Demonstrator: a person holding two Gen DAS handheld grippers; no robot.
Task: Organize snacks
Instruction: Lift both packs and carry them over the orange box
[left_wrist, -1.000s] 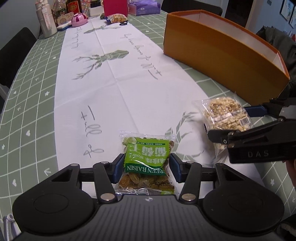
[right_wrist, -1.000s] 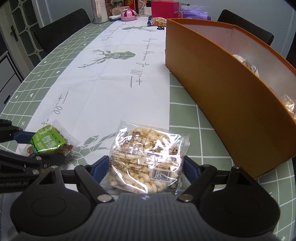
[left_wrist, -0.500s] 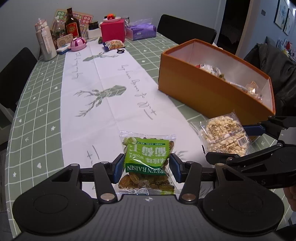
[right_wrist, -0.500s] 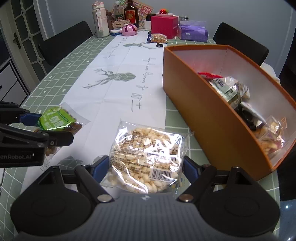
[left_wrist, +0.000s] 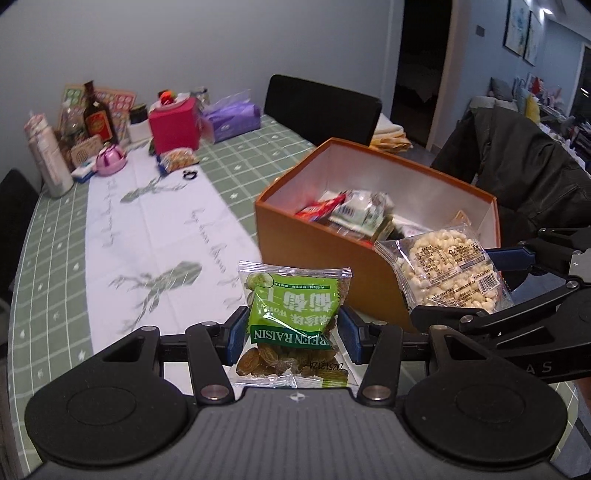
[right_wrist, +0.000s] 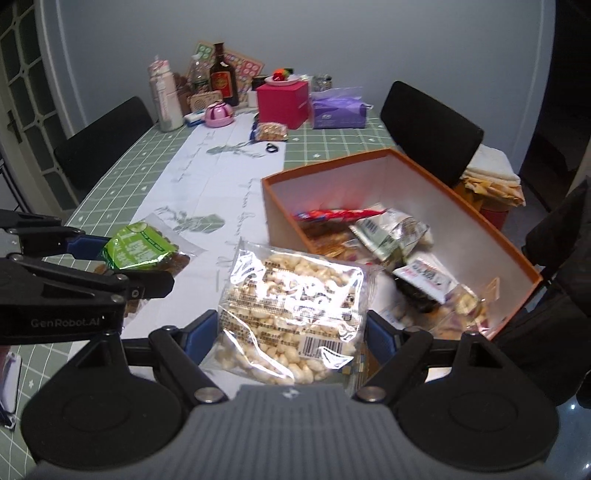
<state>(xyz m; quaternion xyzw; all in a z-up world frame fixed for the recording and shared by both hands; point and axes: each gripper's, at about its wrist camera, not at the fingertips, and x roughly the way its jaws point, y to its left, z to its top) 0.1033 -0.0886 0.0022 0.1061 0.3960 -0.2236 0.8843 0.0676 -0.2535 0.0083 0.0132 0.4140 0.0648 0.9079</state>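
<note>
Several snack packets (right_wrist: 388, 229), orange box (right_wrist: 509, 254)

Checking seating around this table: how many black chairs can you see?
3: one black chair on the table's left side, one at the far right behind the orange box, one jacket-draped at right. Others may be hidden.

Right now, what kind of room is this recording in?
Most likely a home dining room: a long table with a green checked cloth, black chairs around it, and bottles at the far end.
</note>
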